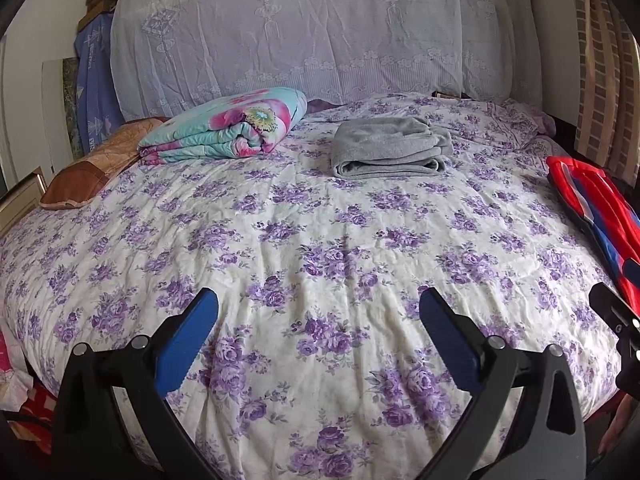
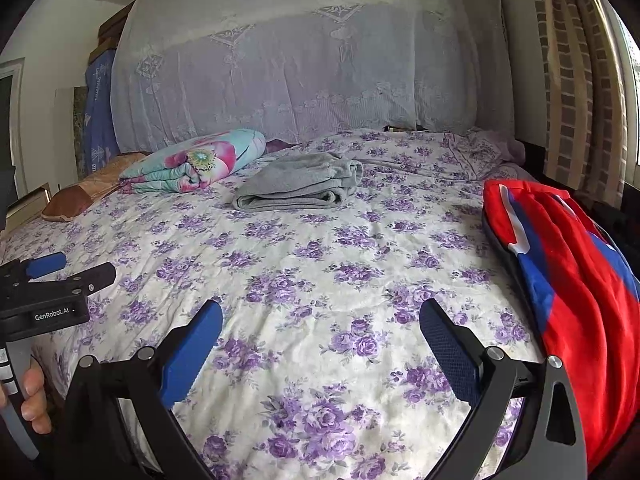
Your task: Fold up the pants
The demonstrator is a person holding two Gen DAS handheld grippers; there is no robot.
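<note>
**Both tongs idle above the bed**

The left tongs and right tongs hover spread wide and empty over the floral bed. The grey pants, seemingly already folded, lie near the headboard, well apart from both, suggesting the folding is finished.

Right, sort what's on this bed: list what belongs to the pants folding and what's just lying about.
Job:
- folded grey fleece pants
- left gripper, jaws open
- right gripper, jaws open
- purple-flowered bedsheet, work surface

Lying about:
- rolled turquoise and pink floral quilt
- brown pillow
- red and blue garment, possibly next; type unclear
</note>
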